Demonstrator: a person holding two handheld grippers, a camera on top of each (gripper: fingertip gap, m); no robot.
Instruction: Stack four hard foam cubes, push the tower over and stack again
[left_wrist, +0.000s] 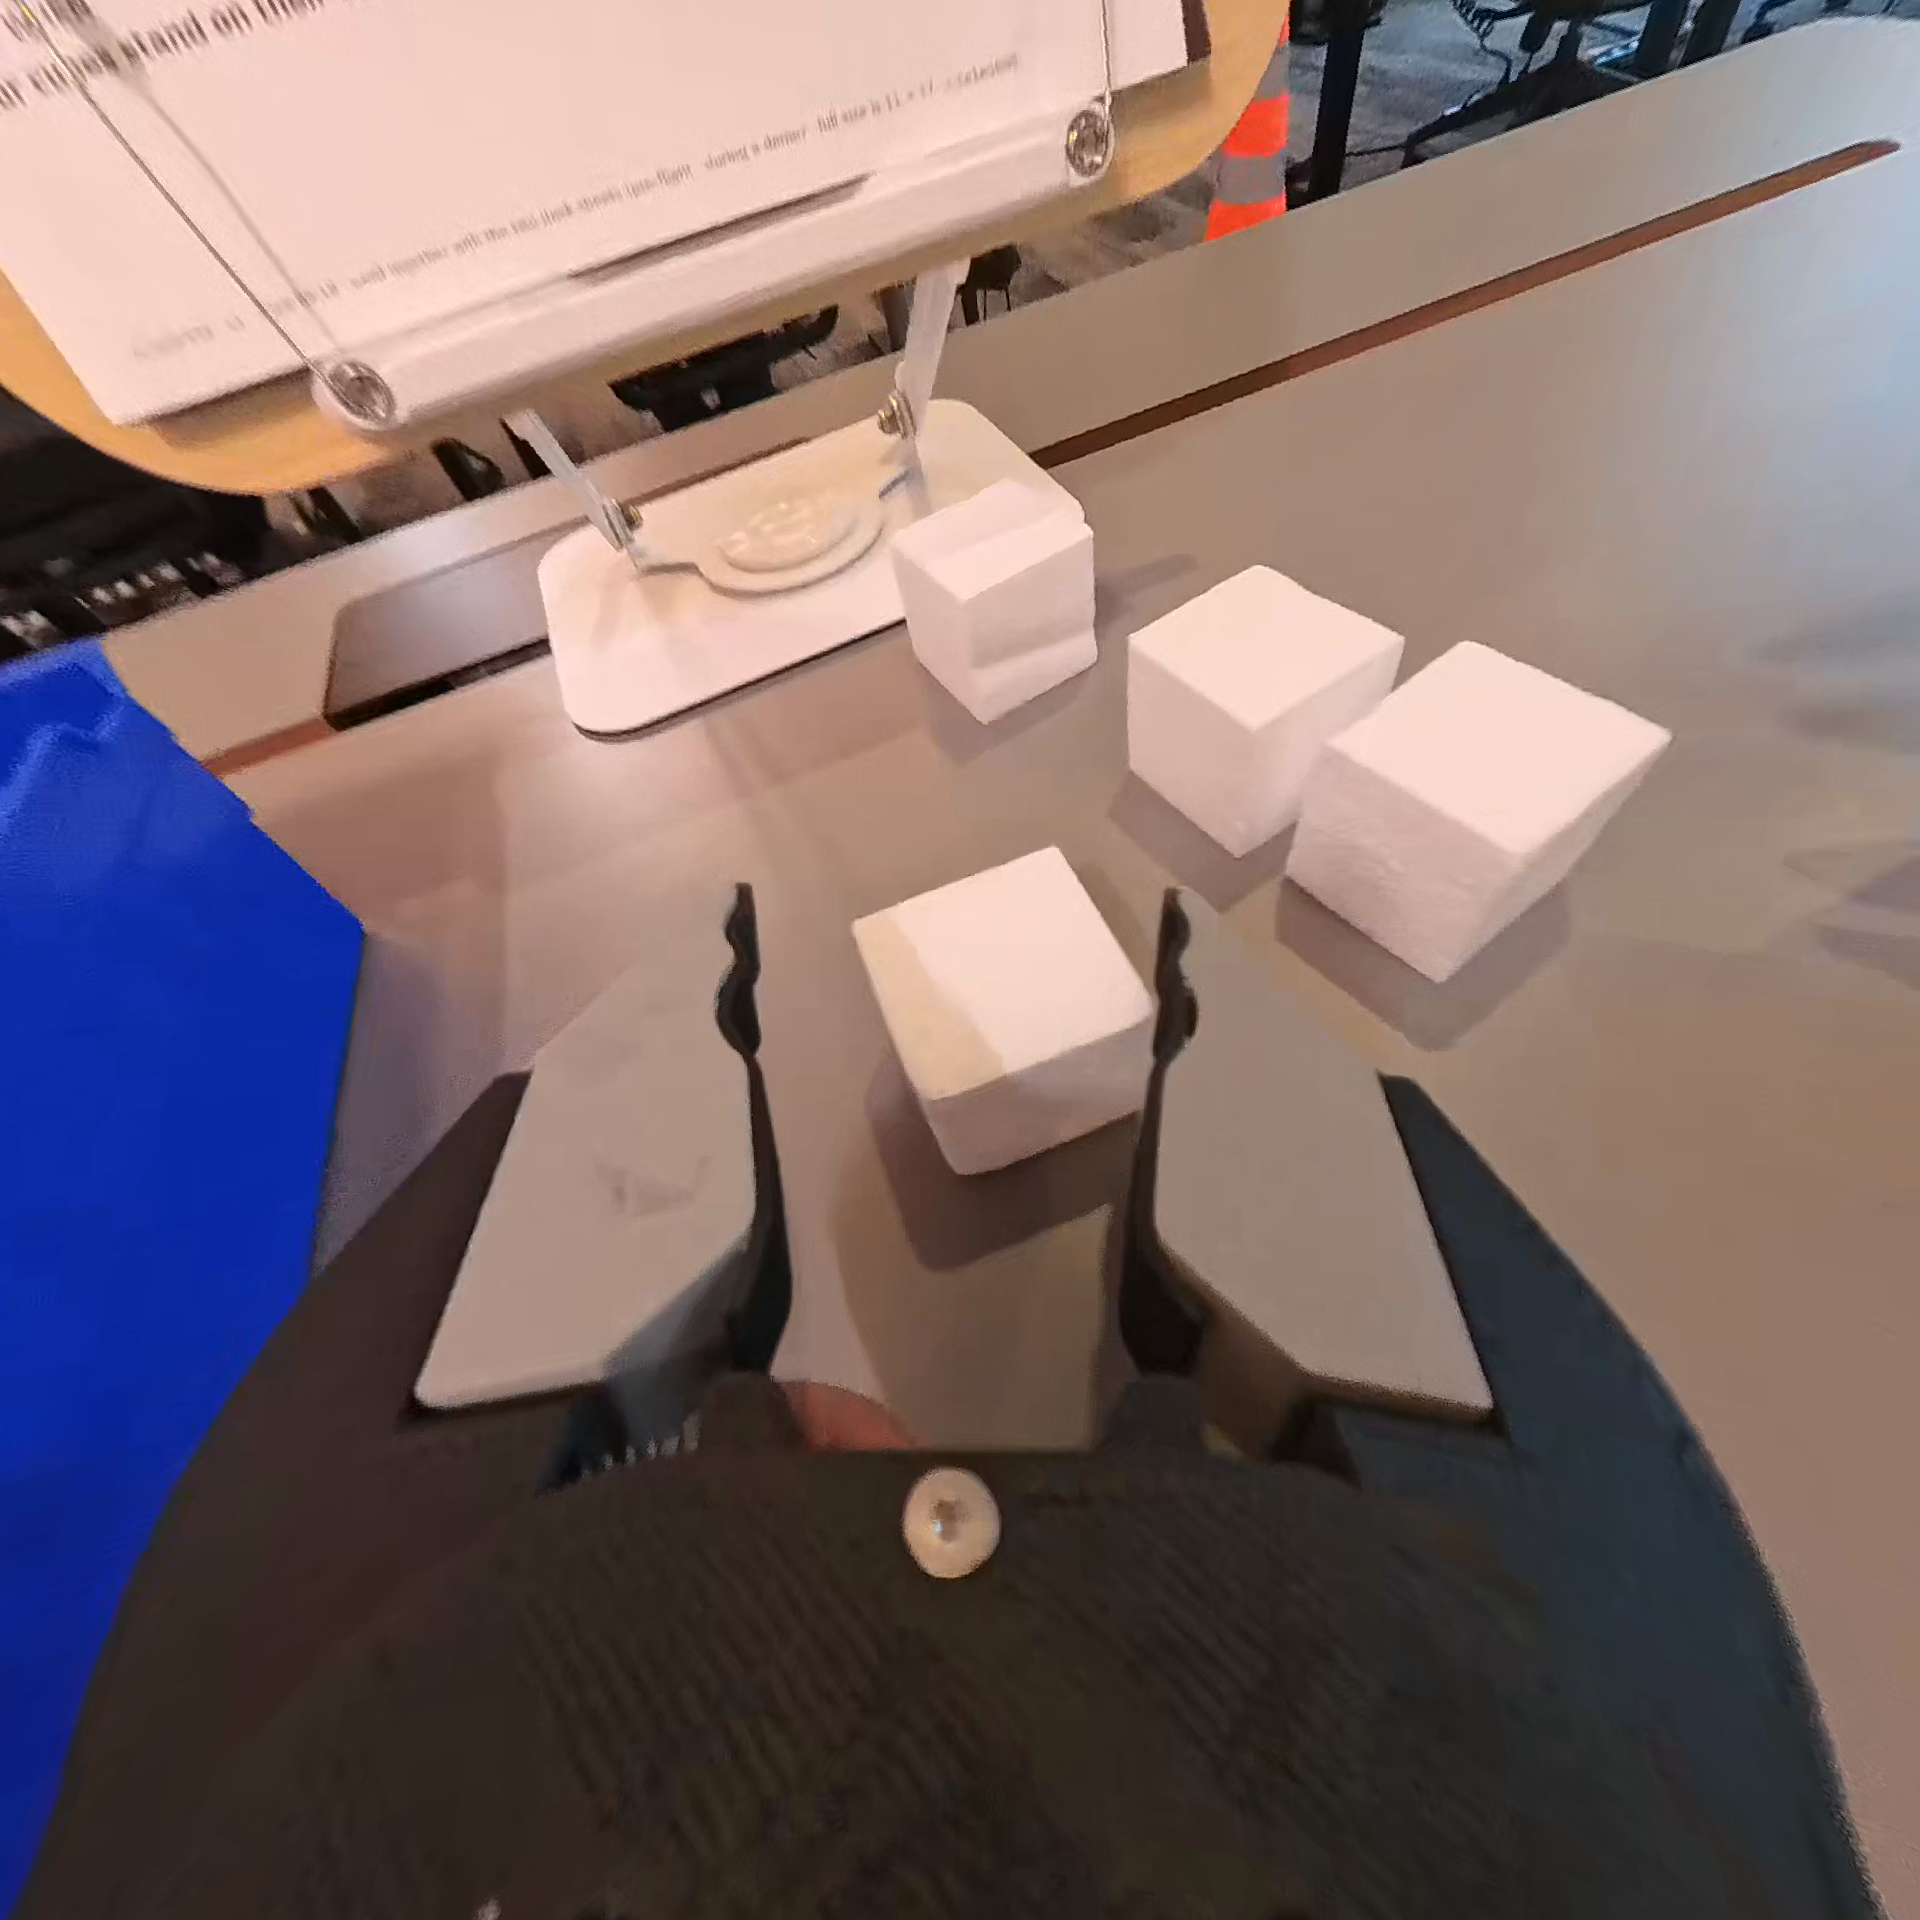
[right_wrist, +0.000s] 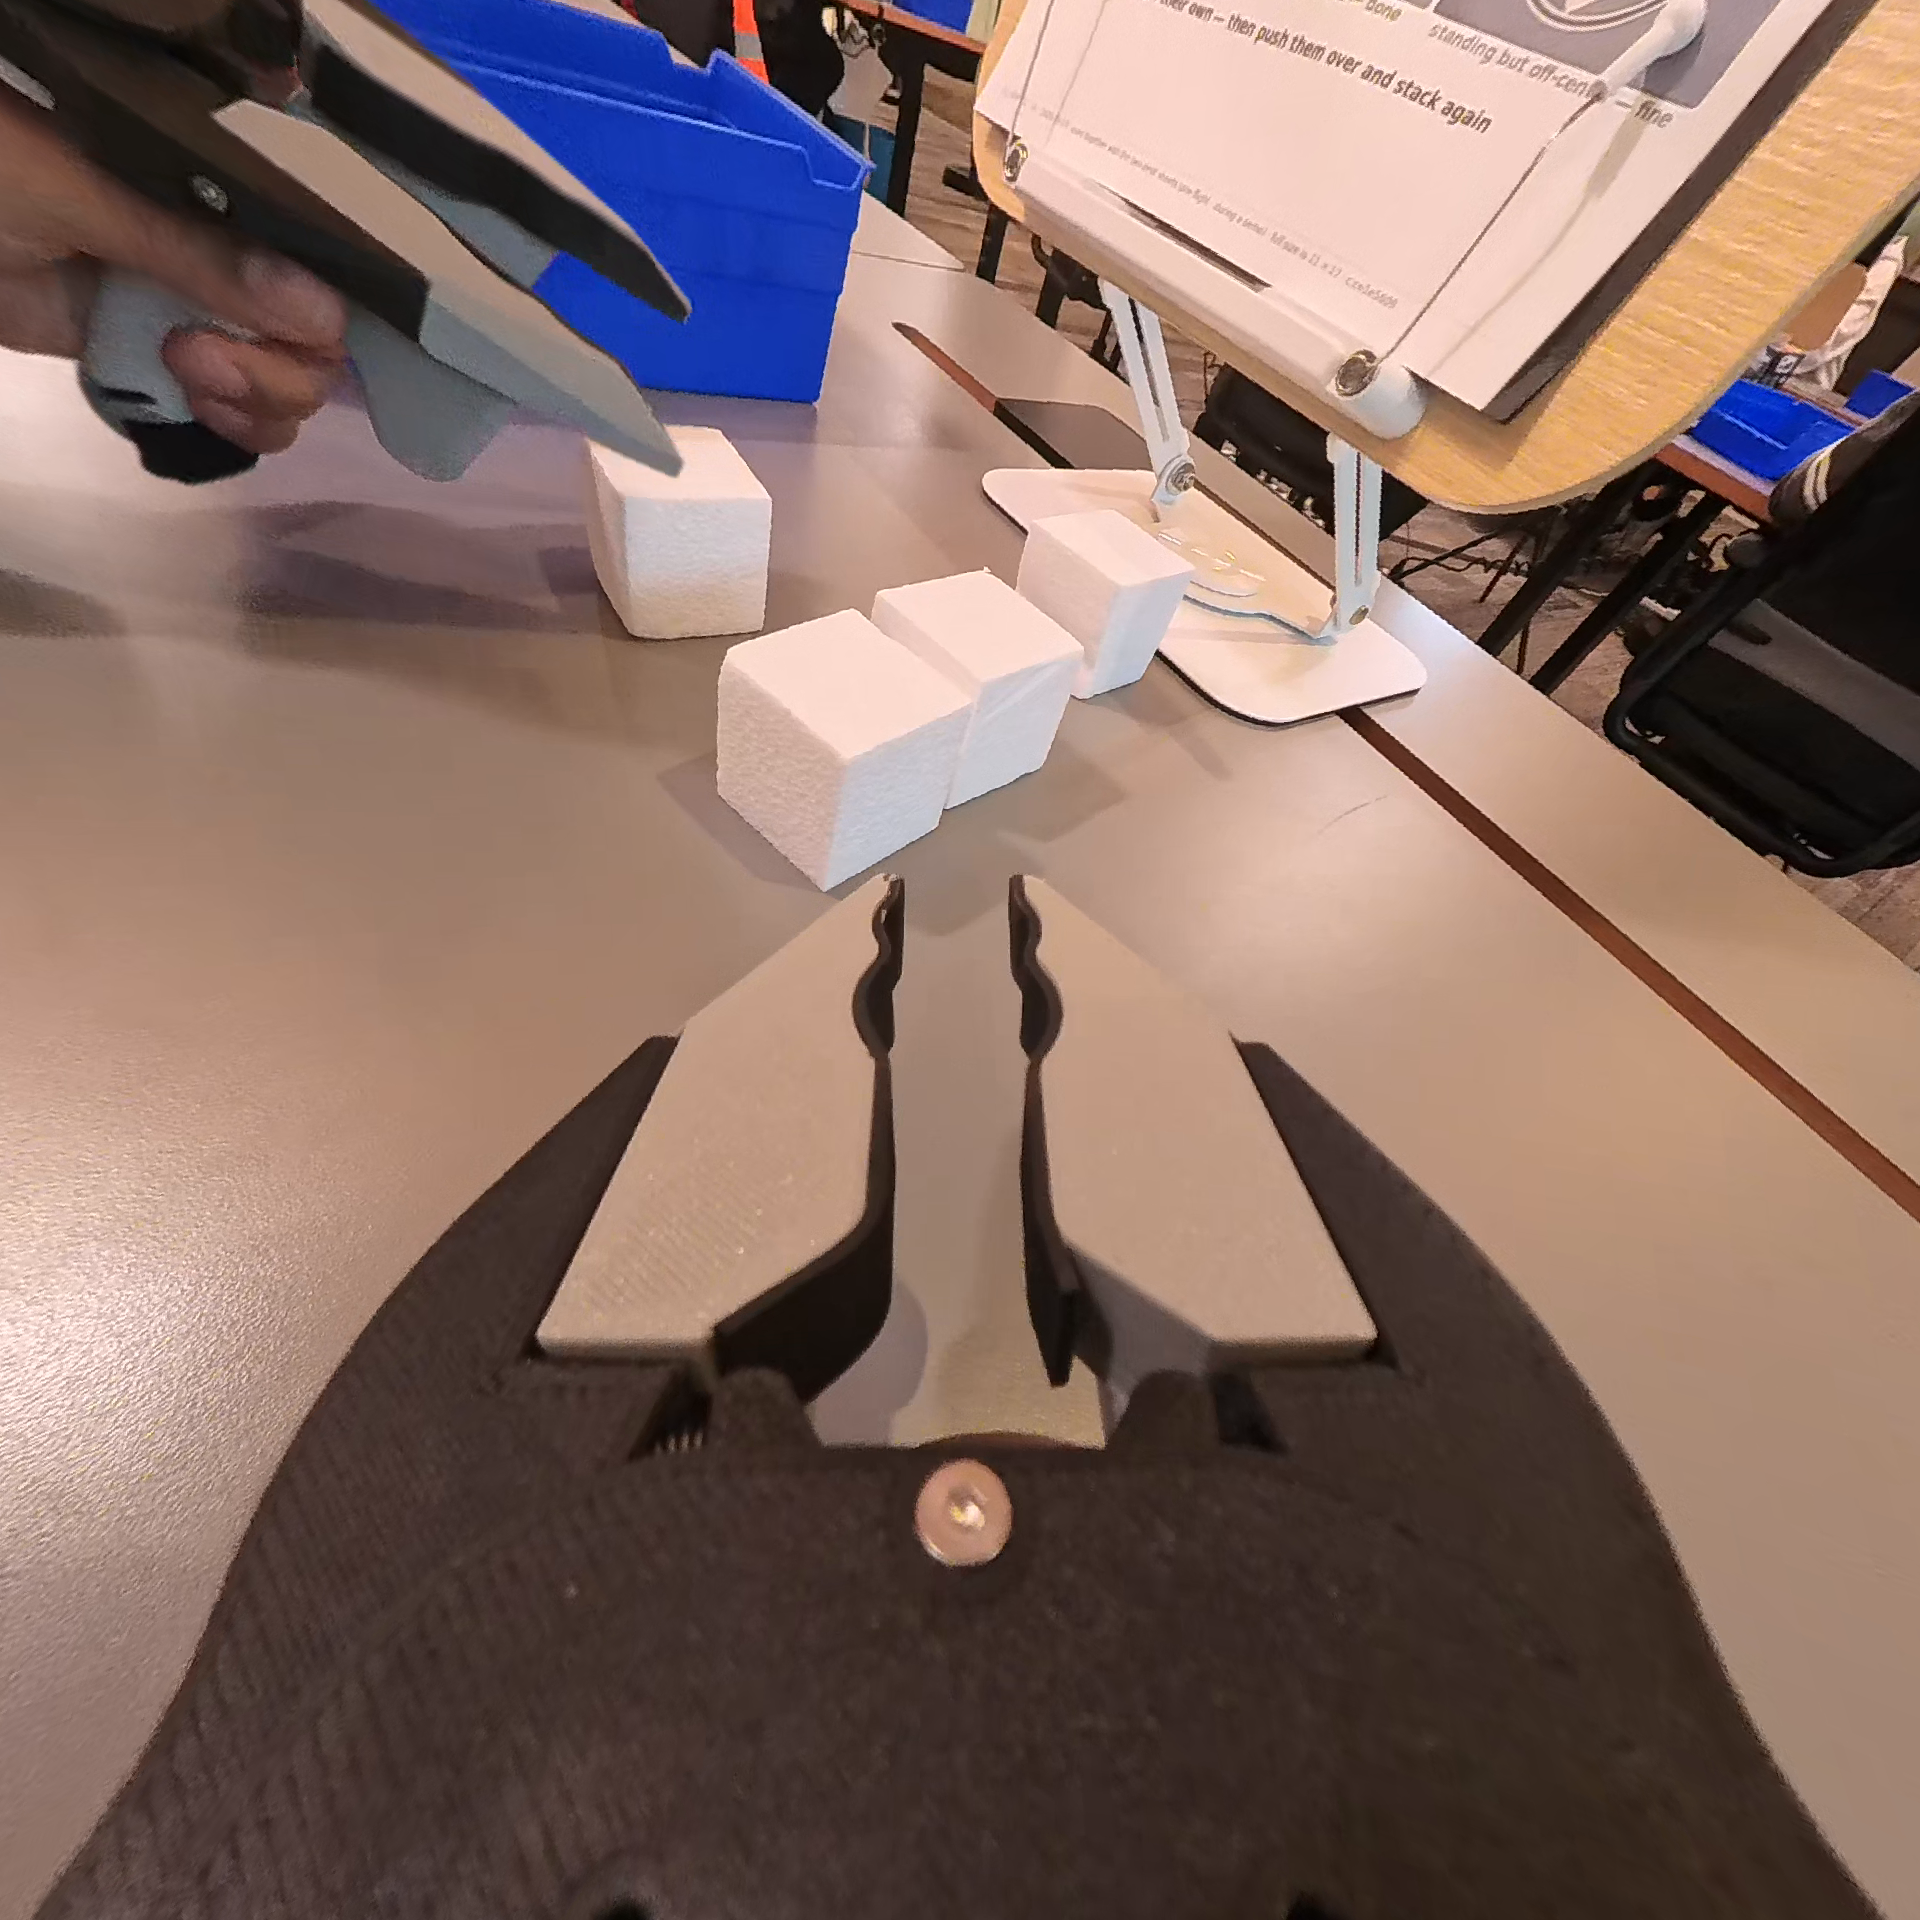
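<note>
Grey table (right_wrist: 312, 935); left tongs (left_wrist: 956, 914) spread around cube (left_wrist: 997, 1008); right tongs (right_wrist: 956, 894) slightly parted.

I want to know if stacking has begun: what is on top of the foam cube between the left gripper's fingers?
Nothing rests on that foam cube; its top is bare. In the right wrist view the left gripper hangs over it and covers part of the top. Its underside is hidden against the table.

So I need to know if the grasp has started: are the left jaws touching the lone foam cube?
Apart. The left wrist view shows the left gripper straddling the lone cube, table visible on both sides.
</note>
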